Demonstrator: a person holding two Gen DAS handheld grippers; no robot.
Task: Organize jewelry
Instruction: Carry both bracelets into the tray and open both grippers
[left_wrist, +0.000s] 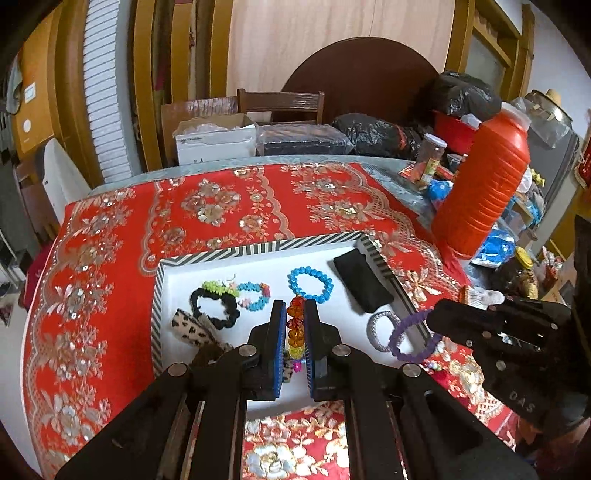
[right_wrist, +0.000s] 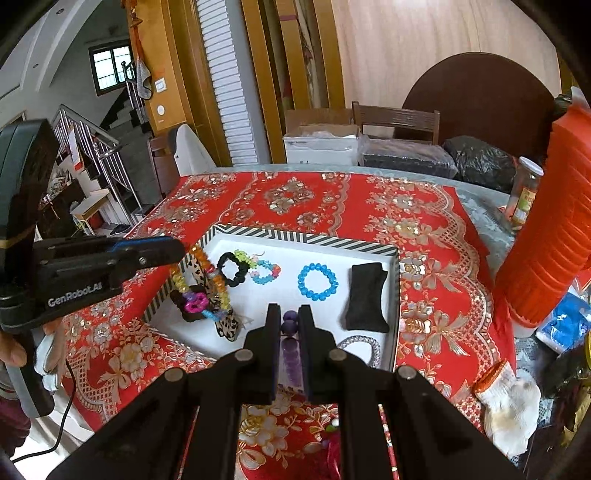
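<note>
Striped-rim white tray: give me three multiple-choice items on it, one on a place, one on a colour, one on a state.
1. Where does the black fabric pouch lie in the striped-rim white tray?
A by its right wall
B by its left wall
C outside it

2. What colour is the bead bracelet held by the right tool?
A green
B purple
C white

3. How is the left tool?
A wide open
B shut on the orange bead string
C empty

A: the pouch lies beside the right rim. B: purple beads sit between its fingers. B: the pads clamp the beads.
</note>
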